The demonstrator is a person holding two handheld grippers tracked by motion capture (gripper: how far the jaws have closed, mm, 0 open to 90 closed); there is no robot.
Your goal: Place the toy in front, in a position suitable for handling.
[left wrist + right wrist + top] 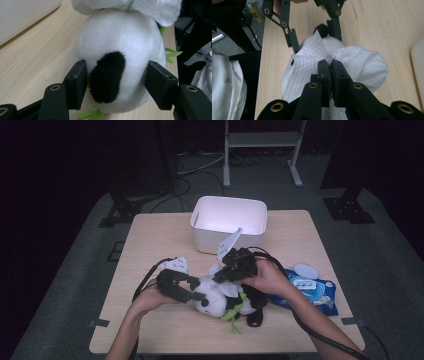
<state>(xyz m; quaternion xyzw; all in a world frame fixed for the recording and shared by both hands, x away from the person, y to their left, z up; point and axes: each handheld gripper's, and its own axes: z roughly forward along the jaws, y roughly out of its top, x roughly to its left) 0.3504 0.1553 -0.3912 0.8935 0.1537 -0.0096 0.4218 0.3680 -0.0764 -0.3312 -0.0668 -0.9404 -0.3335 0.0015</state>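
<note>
Two grippers at the table's near middle: left gripper (192,292) clamps the panda plush's (216,296) head between both pads; right gripper (331,67), jaws pressed together, pinches a white wipe (362,66) over the plush. Right: blue wipes pack (315,291). Far: white bin (228,224).

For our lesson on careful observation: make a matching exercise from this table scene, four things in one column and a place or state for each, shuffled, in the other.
1. plush panda
2. white wipe
3. white bin
4. blue wipes pack

A. at the table's far edge
B. pinched in the right gripper
C. clamped at the head by the left gripper
D. beside the person's right forearm

Pairs: 1-C, 2-B, 3-A, 4-D
</note>
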